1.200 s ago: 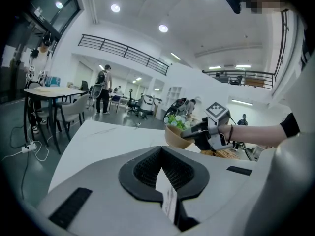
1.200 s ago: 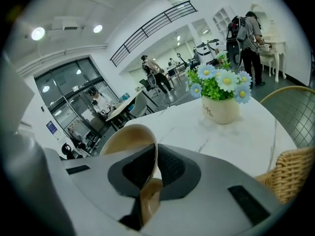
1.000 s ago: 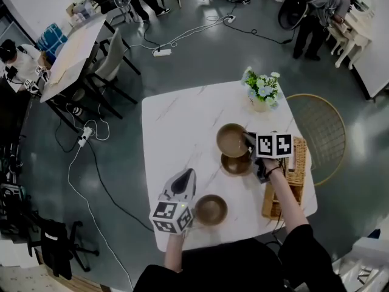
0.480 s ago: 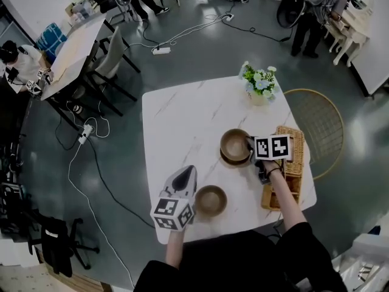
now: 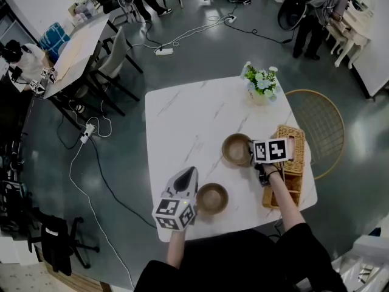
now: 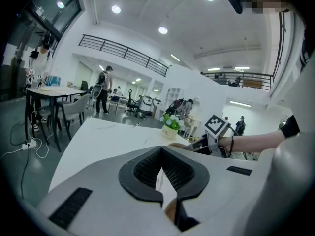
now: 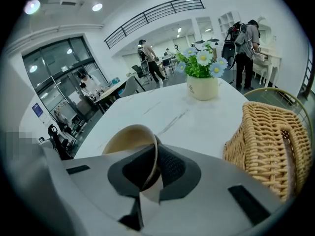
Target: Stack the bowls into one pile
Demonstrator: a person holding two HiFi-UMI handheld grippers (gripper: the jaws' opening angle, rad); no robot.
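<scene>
on the white marble-patterned square surface (image 5: 182,120), seen from the head view, the work is only partly done. the right gripper (image 5: 251,152) has its jaws closed tight on the thin wall of a tan, round wooden bowl (image 5: 234,148). in the right gripper view the rim stands clearly between the two dark pads, and the bowl leans a little. this bowl is on the 3 o'clock side of the surface, just beside a woven wicker basket (image 7: 268,141). only one round outline shows at that place, so i cannot tell if another bowl lies under it, or if the held bowl already rests on something.

a second brown wooden bowl (image 5: 212,198) stands alone near the 6 o'clock edge, well apart from the first one. the left gripper (image 5: 186,175) is just beside it, at its 9 o'clock side, and points toward 12 o'clock. its jaws are almost together, with only a thin slit between them, and i see nothing pressed between the pads. a small tan patch shows low in the slit, maybe this bowl below.

a small white pot of flowers (image 5: 261,90) stands at 1 o'clock and has no part in the task.

in my judgement, what is left is to let the held bowl go, and then to bring the lone bowl over to make one pile.
</scene>
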